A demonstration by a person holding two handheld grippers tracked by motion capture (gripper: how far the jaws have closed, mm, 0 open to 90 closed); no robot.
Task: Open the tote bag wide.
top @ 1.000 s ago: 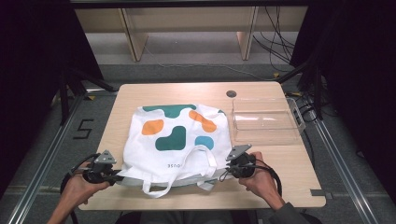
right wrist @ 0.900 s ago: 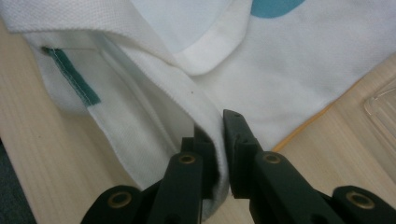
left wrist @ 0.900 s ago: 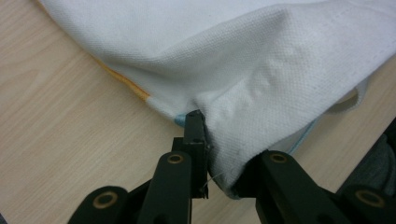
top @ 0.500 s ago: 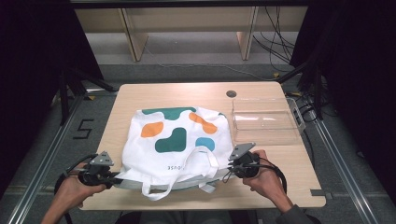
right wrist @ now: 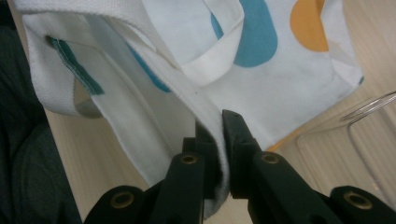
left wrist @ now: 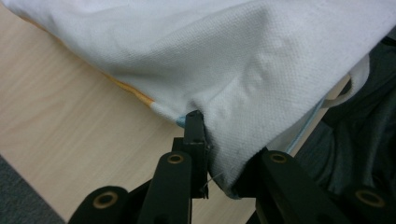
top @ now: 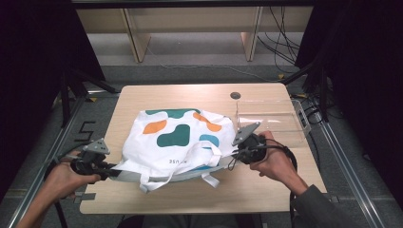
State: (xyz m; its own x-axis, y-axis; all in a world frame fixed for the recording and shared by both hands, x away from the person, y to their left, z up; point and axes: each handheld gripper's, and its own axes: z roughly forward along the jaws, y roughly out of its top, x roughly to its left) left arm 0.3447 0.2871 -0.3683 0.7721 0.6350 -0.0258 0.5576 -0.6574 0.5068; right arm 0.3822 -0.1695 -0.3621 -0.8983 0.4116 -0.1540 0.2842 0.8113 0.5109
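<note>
A white tote bag (top: 176, 137) printed with green, orange and blue blobs lies on the wooden table (top: 266, 190), its opening toward me and its near edge lifted. My left gripper (top: 113, 170) is shut on the bag's near left corner, and the white cloth (left wrist: 261, 79) is bunched between its jaws (left wrist: 224, 156). At the near right corner my right gripper (top: 234, 153) is shut on the bag; the hem (right wrist: 154, 60) runs down between its jaws (right wrist: 219, 133). The white strap handles (top: 209, 179) droop over the table below the raised edge.
A clear plastic tray (top: 271, 121) stands on the table's right side, just beyond my right hand; its rim (right wrist: 369, 105) also shows in the right gripper view. A dark round hole (top: 235, 95) sits near the far edge. Wooden shelf legs and cables are behind the table.
Both hands have risen while holding the bag's near corners, so the bag's front edge has come up off the table and the straps now hang below it.
</note>
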